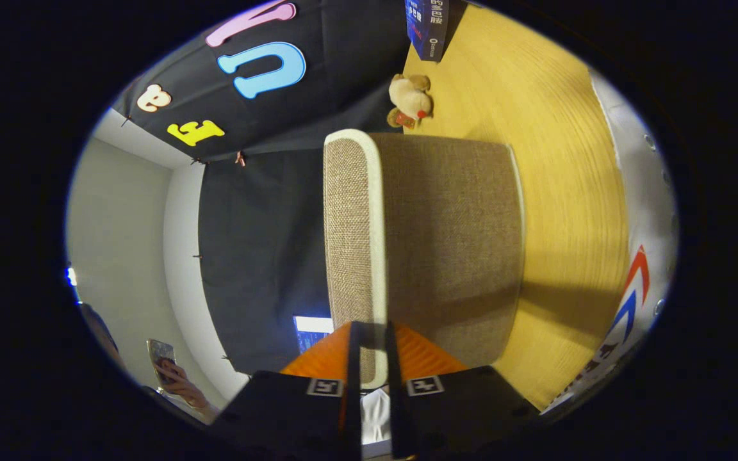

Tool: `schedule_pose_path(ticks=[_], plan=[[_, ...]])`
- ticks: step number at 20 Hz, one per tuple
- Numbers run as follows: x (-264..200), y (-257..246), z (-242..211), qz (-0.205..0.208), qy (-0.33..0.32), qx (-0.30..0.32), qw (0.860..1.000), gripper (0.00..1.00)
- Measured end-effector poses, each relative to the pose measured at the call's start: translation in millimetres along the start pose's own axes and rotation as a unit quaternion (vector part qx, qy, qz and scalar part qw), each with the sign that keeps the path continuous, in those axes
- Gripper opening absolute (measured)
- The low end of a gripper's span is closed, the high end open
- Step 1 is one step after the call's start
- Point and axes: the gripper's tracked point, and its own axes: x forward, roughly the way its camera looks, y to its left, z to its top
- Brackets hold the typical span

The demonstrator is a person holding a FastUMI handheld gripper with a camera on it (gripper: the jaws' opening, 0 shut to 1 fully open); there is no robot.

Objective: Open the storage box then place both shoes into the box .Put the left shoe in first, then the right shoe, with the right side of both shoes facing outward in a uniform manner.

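Observation:
The storage box [446, 243] is a beige woven-fabric box with white trim, standing on the yellow wooden table [561, 192]. The view is rolled on its side, so the table runs up the right. The box's lid [346, 224] is the lighter woven panel, edged by a white rim [377, 211]. My gripper [373, 328] is at the near end of that rim. Its two fingers stand close together with the white rim pinched between them, so the gripper is shut on the lid's edge. I cannot tell whether the lid is lifted off the box.
A small tan plush toy [409, 99] lies on the table beyond the box, and a dark blue carton [426, 25] stands farther back. A white sheet with red and blue chevrons [637, 275] borders the table. A person's hand holds a phone [165, 362] off to the side.

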Motion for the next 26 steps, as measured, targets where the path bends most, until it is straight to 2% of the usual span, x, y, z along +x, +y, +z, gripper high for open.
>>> schedule_pose_path(ticks=[1,2,7,11,15,18,20,26], plan=[[-3,9,1,0.009,-0.008,-0.013,1.000,0.09],[-1,19,-3,0.014,-0.011,-0.019,1.000,0.05],[5,69,-5,0.046,-0.035,-0.020,0.998,0.05],[32,133,2,0.067,-0.062,-0.052,0.995,0.05],[86,171,-2,0.038,-0.049,-0.150,0.987,0.06],[123,197,-3,0.043,-0.047,-0.176,0.982,0.06],[150,199,-8,0.030,-0.036,-0.211,0.976,0.08],[215,204,-13,0.005,-0.015,-0.218,0.976,0.10]])
